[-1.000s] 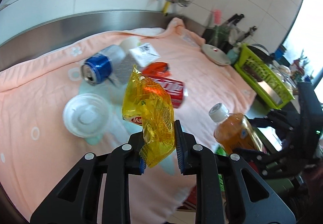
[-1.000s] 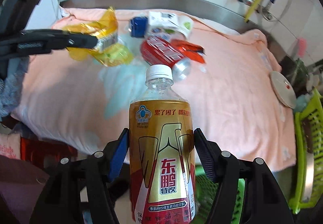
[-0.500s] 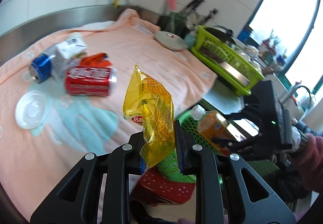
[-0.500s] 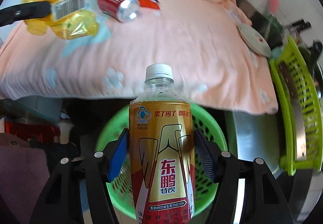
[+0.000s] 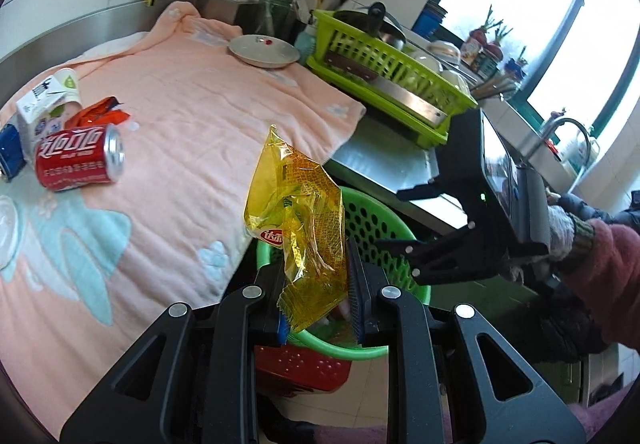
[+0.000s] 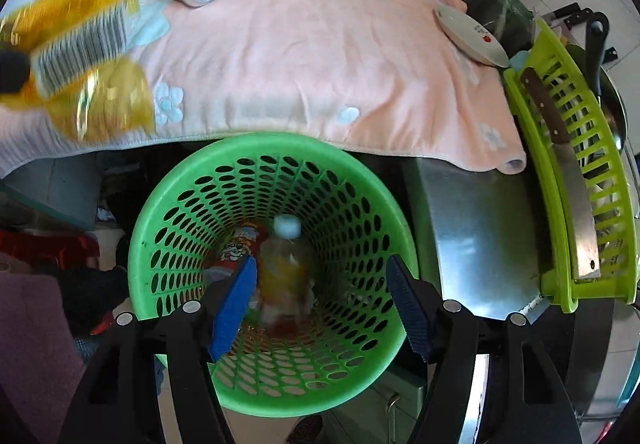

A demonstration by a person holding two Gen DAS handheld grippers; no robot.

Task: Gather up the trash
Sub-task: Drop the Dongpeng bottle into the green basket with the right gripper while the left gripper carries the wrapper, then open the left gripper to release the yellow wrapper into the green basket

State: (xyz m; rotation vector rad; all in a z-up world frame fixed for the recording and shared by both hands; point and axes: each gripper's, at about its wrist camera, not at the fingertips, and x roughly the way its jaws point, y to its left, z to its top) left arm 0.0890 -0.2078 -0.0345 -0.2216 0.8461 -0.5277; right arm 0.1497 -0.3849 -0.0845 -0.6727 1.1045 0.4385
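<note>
My left gripper (image 5: pixel 318 300) is shut on a yellow snack wrapper (image 5: pixel 304 219) and holds it above the near rim of the green perforated trash basket (image 5: pixel 376 228). My right gripper (image 6: pixel 320 308) is open and empty over the basket (image 6: pixel 168 228). An orange drink bottle (image 6: pixel 286 264), blurred, is inside the basket beside a red wrapper (image 6: pixel 236 248). The yellow wrapper (image 6: pixel 80 51) also shows blurred at the left of the right wrist view. On the pink towel (image 5: pixel 200 91) lie a red cola can (image 5: pixel 76 159), a milk carton (image 5: pixel 40 103), a paper cup (image 5: pixel 70 83), an orange wrapper (image 5: pixel 100 115) and a blue can (image 5: pixel 10 151).
A lime dish rack (image 5: pixel 384 63) with a cleaver (image 6: pixel 560 179) stands on the steel counter (image 6: pixel 472 211) to the right. A white plate (image 5: pixel 264 51) lies at the towel's far edge. A clear plastic lid (image 5: pixel 6 228) lies at the left. A red crate (image 5: pixel 304 368) sits under the basket.
My right gripper opened and let the orange bottle drop into the basket. My left gripper carried the yellow wrapper off the towel to above the basket.
</note>
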